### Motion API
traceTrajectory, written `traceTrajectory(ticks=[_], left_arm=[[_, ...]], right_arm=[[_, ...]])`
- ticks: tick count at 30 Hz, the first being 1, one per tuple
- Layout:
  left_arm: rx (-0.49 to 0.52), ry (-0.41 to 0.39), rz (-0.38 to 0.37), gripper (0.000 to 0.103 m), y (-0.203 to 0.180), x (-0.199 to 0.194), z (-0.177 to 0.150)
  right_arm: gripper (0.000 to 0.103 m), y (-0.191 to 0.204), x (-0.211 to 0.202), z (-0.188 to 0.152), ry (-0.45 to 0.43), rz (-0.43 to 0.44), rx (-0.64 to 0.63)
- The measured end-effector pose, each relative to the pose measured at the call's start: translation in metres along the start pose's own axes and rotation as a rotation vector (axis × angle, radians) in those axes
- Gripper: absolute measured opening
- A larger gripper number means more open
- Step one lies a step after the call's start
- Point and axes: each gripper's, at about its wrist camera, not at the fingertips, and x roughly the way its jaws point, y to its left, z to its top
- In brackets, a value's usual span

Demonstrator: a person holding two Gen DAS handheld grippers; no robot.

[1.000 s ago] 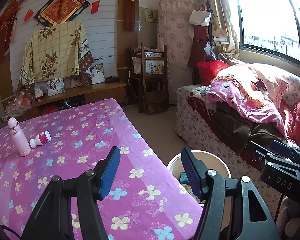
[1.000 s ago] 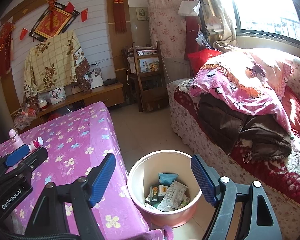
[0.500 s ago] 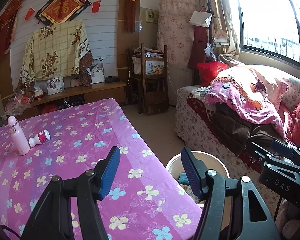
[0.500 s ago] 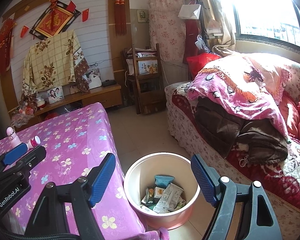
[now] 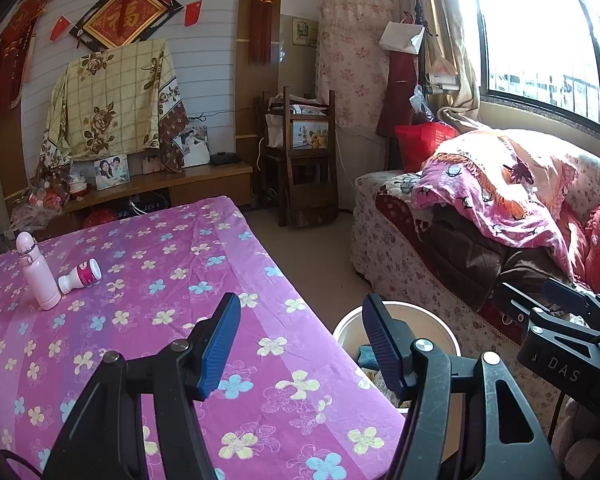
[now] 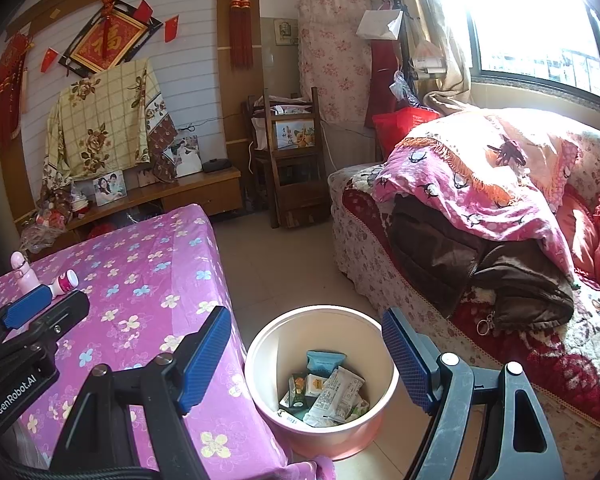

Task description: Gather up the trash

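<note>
Over the near corner of the tabletop (image 5: 148, 320) we hold our left tongs (image 5: 300, 344) with both blue pads spread wide and nothing between them. Our right tongs (image 6: 306, 356) hang just beside them, over the floor past the tabletop's edge, equally wide apart and empty.

Below the right tongs stands a pink bin (image 6: 324, 430) on the tiled floor, close against the hanging purple flowered cloth. We see the trash (image 6: 324, 390) lying at its bottom: several crumpled wrappers and small packets, one teal packet on top toward the back. From the left wrist view only the bin's pale rim (image 5: 428, 316) shows, partly behind the right-hand finger of the left tongs.

Far across the tabletop, well apart from both tongs, a pale pink bottle (image 5: 36, 272) stands upright, and a small white bottle with a red label (image 5: 80, 276) lies on its side just beside it, its neck pointing at the upright one; we cannot tell whether they touch.

Beyond the bin sits a flower-patterned sofa (image 6: 380, 256) piled with a pink blanket (image 6: 480, 184) and a dark brown jacket (image 6: 480, 268).
</note>
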Motion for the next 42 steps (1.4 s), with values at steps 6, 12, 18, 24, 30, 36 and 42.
traceTrajectory(ticks=[6,12,18,24,30,36,42], left_arm=[[-0.003,0.005,-0.005,0.064,0.0000,0.0004,-0.0002],[-0.003,0.006,-0.005,0.064,-0.0009,0.0007,-0.0005],[0.000,0.008,-0.008,0.064,-0.0012,0.0016,-0.0014],[0.005,0.012,-0.013,0.064,-0.0028,0.0026,-0.0022],[0.003,0.015,-0.015,0.064,-0.0024,0.0030,-0.0024],[0.003,0.015,-0.016,0.064,-0.0026,0.0030,-0.0026],[0.004,0.017,-0.017,0.064,-0.0027,0.0035,-0.0026]], right_arm=[[0.081,-0.0003,0.0004,0.0001,0.001,0.001,0.000],[0.081,-0.0009,0.0015,0.0000,0.000,-0.002,0.000],[0.081,-0.0018,0.0043,-0.0020,0.008,-0.005,0.001],[0.081,-0.0023,0.0060,-0.0029,0.009,-0.007,0.001],[0.081,-0.0026,0.0061,-0.0032,0.011,-0.004,0.003],[0.081,-0.0025,0.0068,-0.0046,0.008,-0.005,0.001],[0.081,-0.0028,0.0068,-0.0043,0.009,-0.005,0.001]])
